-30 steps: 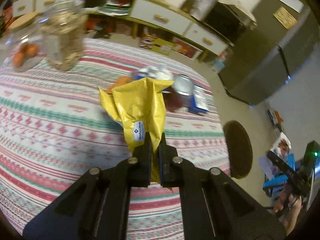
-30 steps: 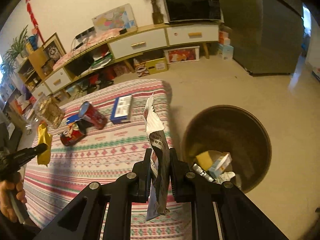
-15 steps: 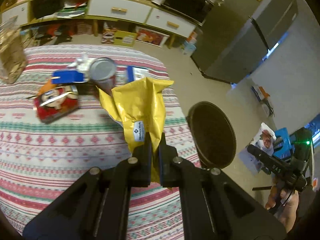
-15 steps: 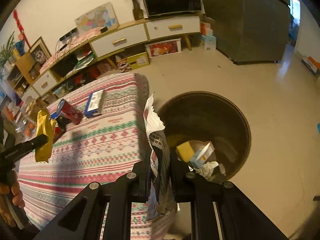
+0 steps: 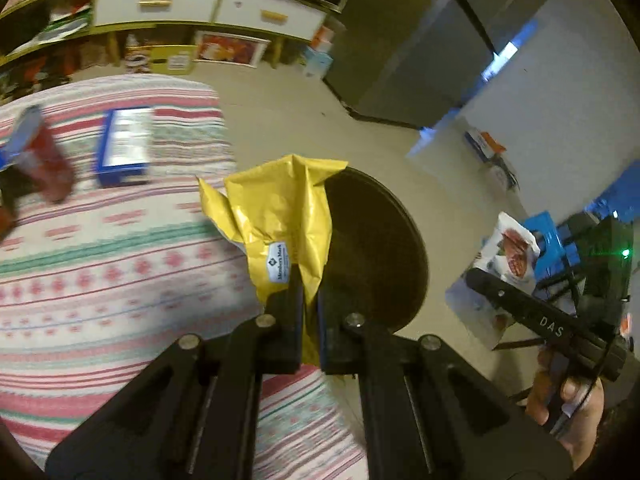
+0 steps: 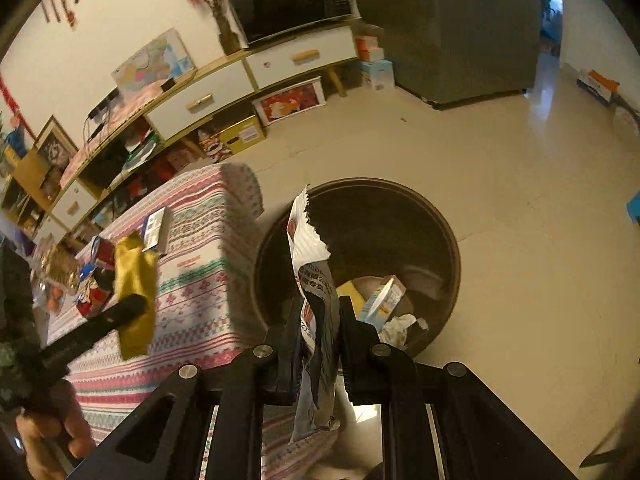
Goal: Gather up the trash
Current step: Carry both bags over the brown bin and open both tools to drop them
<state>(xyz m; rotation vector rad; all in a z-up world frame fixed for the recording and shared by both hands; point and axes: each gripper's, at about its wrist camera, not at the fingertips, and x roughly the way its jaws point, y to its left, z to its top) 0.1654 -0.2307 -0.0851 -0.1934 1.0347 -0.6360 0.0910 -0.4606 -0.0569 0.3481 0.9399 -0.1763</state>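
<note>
My left gripper [image 5: 309, 300] is shut on a crumpled yellow wrapper [image 5: 280, 216] with a small blue label, held above the table's right edge beside the dark round bin [image 5: 384, 256]. My right gripper [image 6: 318, 320] is shut on a torn grey-and-white snack bag [image 6: 310, 264], hanging over the bin [image 6: 440, 232], which holds a yellow box, a carton and crumpled paper. In the right wrist view the left gripper [image 6: 136, 304] and its yellow wrapper [image 6: 134, 280] show at the left. The left wrist view shows the right gripper [image 5: 476, 278] with its bag [image 5: 508, 252].
The table [image 5: 100, 264] wears a striped patterned cloth and carries a blue-and-white box [image 5: 126, 146], a red can [image 5: 40, 168], more red cans [image 6: 96, 288] and glass jars [image 6: 52, 268]. A low cabinet [image 6: 248, 80] and a large grey fridge [image 6: 460, 28] stand beyond the bare floor.
Both grippers have travelled from over the table toward the bin, each keeping its wrapper. The bin now lies right behind the yellow wrapper and under the snack bag.
</note>
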